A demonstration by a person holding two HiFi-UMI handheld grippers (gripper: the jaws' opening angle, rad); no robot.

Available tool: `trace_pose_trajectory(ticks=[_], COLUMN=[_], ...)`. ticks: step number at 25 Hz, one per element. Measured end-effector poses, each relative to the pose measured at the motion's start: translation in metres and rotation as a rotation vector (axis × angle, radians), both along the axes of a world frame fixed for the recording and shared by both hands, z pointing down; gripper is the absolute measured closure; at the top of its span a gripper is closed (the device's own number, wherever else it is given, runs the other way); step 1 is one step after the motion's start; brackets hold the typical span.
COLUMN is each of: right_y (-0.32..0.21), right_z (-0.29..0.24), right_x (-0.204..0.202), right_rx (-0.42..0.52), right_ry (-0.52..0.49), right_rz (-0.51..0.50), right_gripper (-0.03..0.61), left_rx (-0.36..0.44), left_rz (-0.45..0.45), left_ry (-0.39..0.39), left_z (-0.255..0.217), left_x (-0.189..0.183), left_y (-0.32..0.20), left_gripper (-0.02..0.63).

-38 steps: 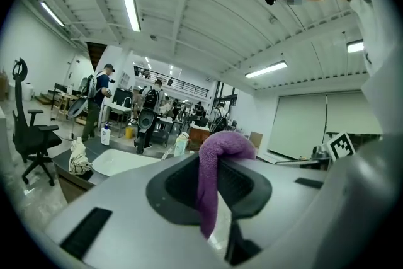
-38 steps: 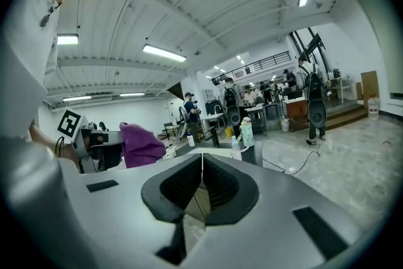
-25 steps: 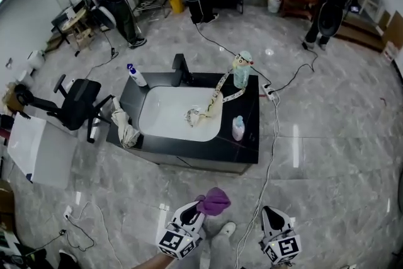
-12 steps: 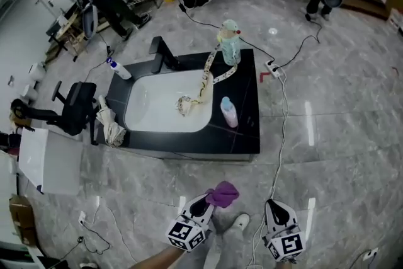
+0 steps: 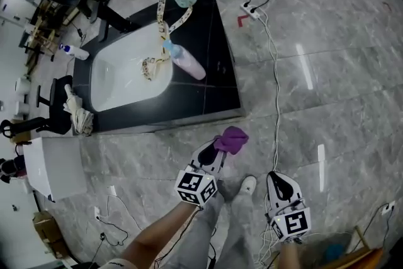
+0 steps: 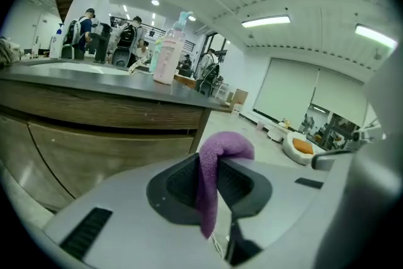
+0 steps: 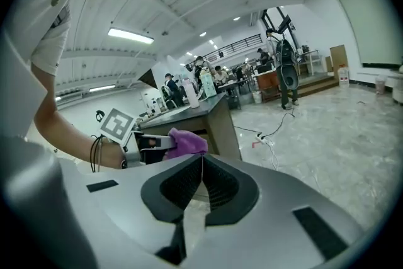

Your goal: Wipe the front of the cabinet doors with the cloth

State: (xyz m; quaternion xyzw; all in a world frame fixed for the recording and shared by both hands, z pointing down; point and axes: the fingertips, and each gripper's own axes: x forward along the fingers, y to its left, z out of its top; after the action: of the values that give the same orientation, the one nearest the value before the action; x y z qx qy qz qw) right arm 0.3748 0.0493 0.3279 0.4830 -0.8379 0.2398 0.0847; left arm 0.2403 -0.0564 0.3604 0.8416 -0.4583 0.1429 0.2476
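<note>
Closer now: against a second ago, the cabinet point(image 5: 189, 118) has swung into the upper left of the head view and looms larger, and both claws have come forward towards it. Its black worktop point(image 5: 220, 72) carries a white sink point(image 5: 123, 69) and a pink bottle point(image 5: 187, 63), none of which needs touching. Over in the left gripper view, the wood-fronted cabinet doors point(image 6: 94, 148) fill the left side, near but not in contact. Down at the business end, the left claw point(image 5: 216, 148) is clamped on the purple cloth point(image 5: 232, 138), which bunches out past the tips and hangs down between the jaws. Lower and further back, the right claw point(image 5: 277, 178) has its jaws pressed together on nothing, well apart from the doors. To do this well, I'd judge the cloth's bulging end should meet the door first, flat on, so bare tips don't scrape the wood. Long overlapping strokes from the top edge down should follow, with the pinch kept firm so the cloth can't slip out.
</note>
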Motion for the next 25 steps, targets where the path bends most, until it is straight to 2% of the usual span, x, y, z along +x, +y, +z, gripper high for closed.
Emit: trace_pose_trajectory(ticks=[6,13,18,25], right_y=[-0.002,-0.009,-0.002,0.003], right_z=[0.006,0.001,0.005,0.017], right_x=[-0.002,-0.015,-0.014,-0.029], right_rx=[-0.004,0.043,0.032,-0.004], right_ry=[-0.013,-0.018,0.006,0.036], right_rz=[0.036,0.046,0.073,0.096], right_gripper=[0.551,0.551,0.551,0.551], left_rx=[-0.083,-0.088,-0.113,-0.167], left_rz=[-0.089,-0.044,-0.057,-0.125], left_ry=[-0.02,-0.069,-0.058,-0.007], left_z=[0.031,0.049,0.065,0.079], left_x=[-0.007,-0.003,-0.006,-0.036], left_y=[-0.034,-0.049,-0.057,-0.074], left_gripper=[0.557,0.557,0.557,0.557])
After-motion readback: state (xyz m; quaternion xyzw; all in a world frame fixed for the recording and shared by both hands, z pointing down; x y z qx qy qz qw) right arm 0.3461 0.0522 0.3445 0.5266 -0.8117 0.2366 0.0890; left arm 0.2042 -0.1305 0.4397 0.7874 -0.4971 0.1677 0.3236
